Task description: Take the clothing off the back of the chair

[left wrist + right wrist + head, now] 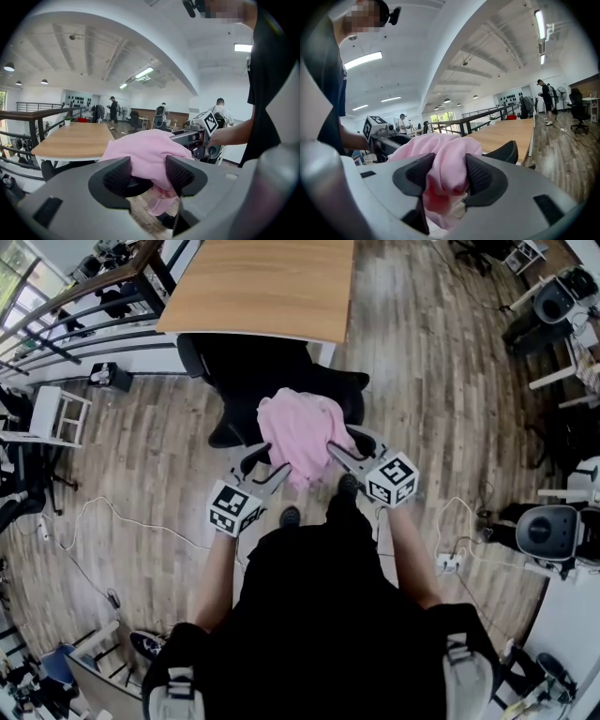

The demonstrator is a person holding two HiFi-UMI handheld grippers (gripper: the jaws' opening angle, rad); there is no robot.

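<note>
Colour ref: clothing (300,432) pink, chair (272,371) blk. The table (262,282) has light wood top; floor (422,381) shows grey-brown plank pattern. Both left gripper (267,465) & right gripper (345,442): grey bodies, blk pads, cubes w/ blk/wht square markers.

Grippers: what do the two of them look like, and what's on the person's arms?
Left gripper and right gripper are grey, each with two dark ribbed pads and a white cube of black square markers. The person wears a black short-sleeved top.
</note>
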